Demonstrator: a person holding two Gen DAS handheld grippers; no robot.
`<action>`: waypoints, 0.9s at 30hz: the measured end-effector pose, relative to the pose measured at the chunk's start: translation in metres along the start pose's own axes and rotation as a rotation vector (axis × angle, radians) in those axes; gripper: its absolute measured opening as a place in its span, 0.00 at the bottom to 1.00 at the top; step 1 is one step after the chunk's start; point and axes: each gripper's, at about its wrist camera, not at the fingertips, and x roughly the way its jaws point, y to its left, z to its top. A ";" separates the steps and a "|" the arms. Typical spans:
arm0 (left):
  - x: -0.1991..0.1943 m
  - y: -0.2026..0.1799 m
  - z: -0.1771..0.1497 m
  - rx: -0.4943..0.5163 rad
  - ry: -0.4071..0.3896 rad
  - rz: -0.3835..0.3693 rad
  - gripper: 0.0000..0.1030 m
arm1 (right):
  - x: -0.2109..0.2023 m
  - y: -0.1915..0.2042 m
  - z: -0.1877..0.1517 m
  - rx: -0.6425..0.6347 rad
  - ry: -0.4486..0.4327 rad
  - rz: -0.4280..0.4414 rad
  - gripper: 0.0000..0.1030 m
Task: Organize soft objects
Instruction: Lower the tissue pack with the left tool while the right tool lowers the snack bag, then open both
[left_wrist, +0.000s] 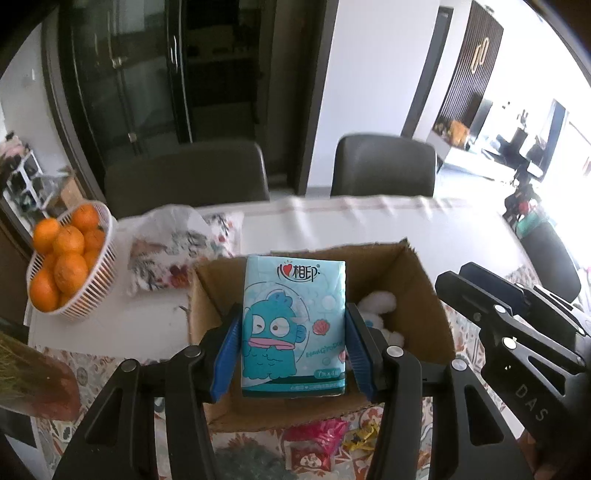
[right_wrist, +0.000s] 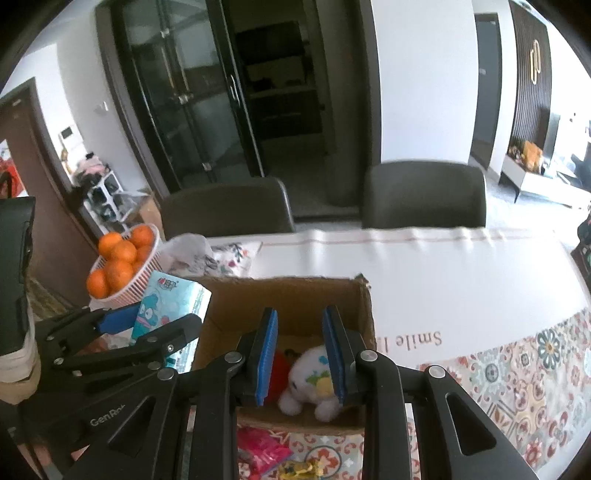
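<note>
The tissue pack (left_wrist: 293, 325) is clamped upright between the left gripper's (left_wrist: 293, 347) blue pads, held above the near left part of the open box (left_wrist: 424, 273), probably so it can be lowered in without snagging the cardboard rim. The right gripper (right_wrist: 300, 358) hovers over the same box with its jaws apart and nothing between them; it seems to be waiting clear of the drop. A white plush (right_wrist: 314, 384) already lies at the bottom, with something red beside it. Just before the box, a pink packet (right_wrist: 262, 450) and a yellow wrapper (right_wrist: 299, 469) lie loose on the patterned cloth (right_wrist: 517, 376), likely next to be sorted. Beyond, a crumpled floral fabric (left_wrist: 177, 254) rests on the white table (right_wrist: 424, 266) beside a basket (left_wrist: 99, 280) of oranges (left_wrist: 66, 258). Two dark chairs (left_wrist: 384, 166) stand at the far edge, then glass doors (right_wrist: 184, 92) and a bright room to the right.
</note>
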 end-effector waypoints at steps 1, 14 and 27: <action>0.004 -0.001 0.000 0.001 0.013 0.002 0.51 | 0.003 -0.002 0.000 0.005 0.013 -0.001 0.27; 0.015 0.000 -0.006 0.002 0.039 0.059 0.73 | 0.022 -0.014 -0.006 0.037 0.102 -0.026 0.33; -0.037 0.009 -0.031 0.002 -0.028 0.066 0.75 | -0.011 0.008 -0.016 0.007 0.059 0.008 0.50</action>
